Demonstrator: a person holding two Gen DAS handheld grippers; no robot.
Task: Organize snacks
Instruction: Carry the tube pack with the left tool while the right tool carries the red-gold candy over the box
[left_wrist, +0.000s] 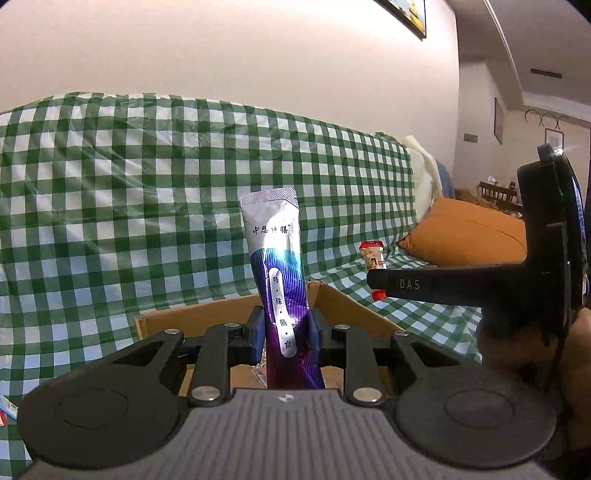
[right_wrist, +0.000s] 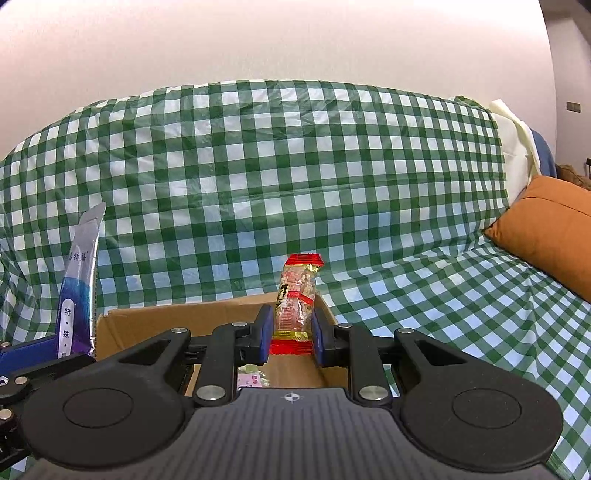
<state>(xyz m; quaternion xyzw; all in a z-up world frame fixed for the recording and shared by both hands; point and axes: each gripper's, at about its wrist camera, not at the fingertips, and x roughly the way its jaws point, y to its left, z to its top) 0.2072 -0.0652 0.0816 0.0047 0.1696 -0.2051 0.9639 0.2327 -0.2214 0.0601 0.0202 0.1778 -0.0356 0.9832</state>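
Over one cardboard box | left jaws grasp one silver-purple sachet | right jaws grasp one red-ended snack packet

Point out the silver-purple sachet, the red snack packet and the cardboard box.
silver-purple sachet (left_wrist: 282, 295): left wrist view, printed middle.
red snack packet (right_wrist: 295, 302): right wrist view, clear middle.
cardboard box (right_wrist: 177, 317): right wrist view, far inner wall.

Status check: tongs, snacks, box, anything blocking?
Left tongs shut on silver sachet. Right tongs shut on red snack. Both upright over box. Nothing blocking.
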